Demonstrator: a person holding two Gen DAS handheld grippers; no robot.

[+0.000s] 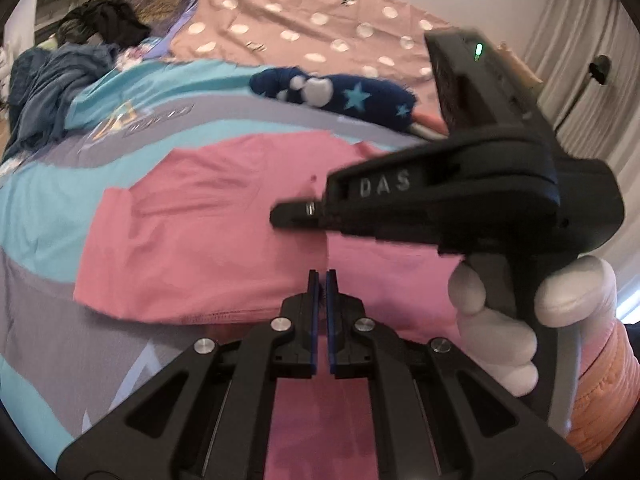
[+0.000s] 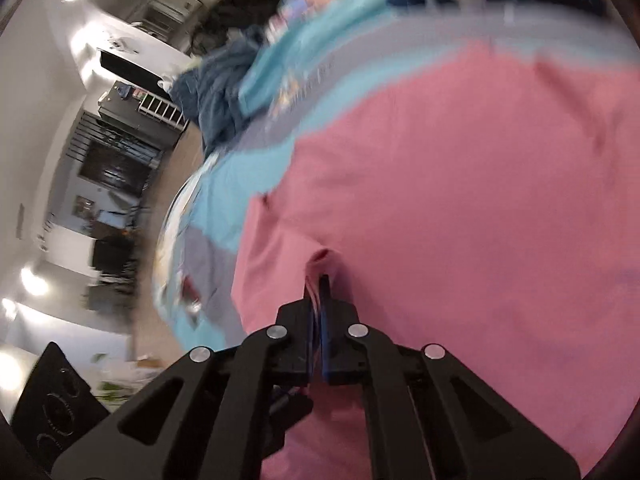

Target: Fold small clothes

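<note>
Pink T-shirt (image 1: 192, 236) lies spread on the bed (image 1: 36, 208). My left gripper (image 1: 322, 280) hovers over its hem, jaws nearly closed, empty. Only my right view shows the right gripper (image 2: 318, 284) pinching shirt fabric. Farther back lies a starred navy garment (image 1: 336, 94).

The garment (image 1: 208, 232) lies spread on the bedspread (image 1: 36, 208), with the left gripper (image 1: 322, 280) over its near edge. The right gripper (image 1: 296, 214) reaches in from the right above it. Behind it lies a star-patterned cloth (image 1: 340, 94); far left sits a clothes heap (image 1: 60, 80)
</note>
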